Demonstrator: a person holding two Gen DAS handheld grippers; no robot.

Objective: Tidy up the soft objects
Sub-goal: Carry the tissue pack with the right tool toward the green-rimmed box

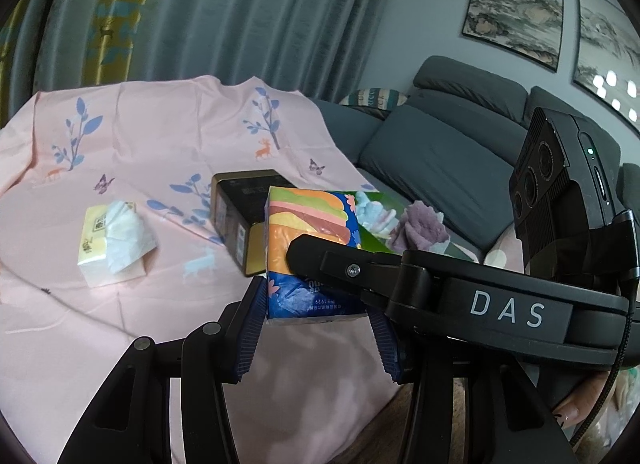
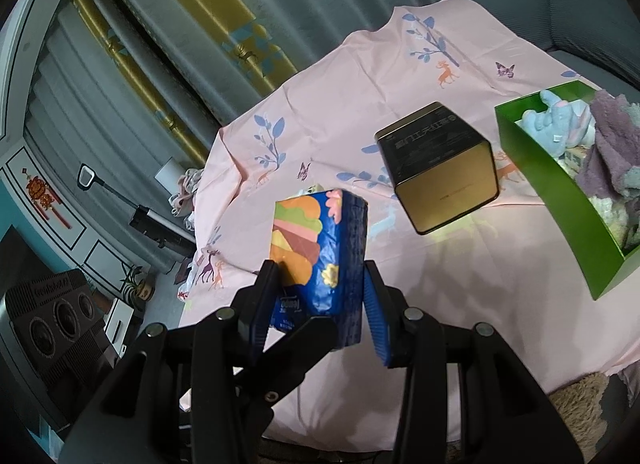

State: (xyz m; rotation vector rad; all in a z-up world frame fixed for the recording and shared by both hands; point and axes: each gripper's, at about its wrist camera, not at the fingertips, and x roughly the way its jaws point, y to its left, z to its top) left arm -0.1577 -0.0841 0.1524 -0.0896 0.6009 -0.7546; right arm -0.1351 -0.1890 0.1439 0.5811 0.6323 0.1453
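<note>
Blue burger-print tissue pack (image 2: 320, 252) upright, long axis vertical, grasped by left tongs (image 1: 320, 328) and right tongs (image 2: 320, 304).

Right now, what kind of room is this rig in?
Most likely a home living room: a grey sofa, framed landscape paintings on the wall, and long curtains behind a pink printed sheet.

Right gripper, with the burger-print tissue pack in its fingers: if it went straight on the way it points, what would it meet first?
Probably only the pink cloth. Past the tissue pack held in the right gripper, the line looks free; the black and gold tin and the green box lie off to the right. Depth is hard to judge.
</note>
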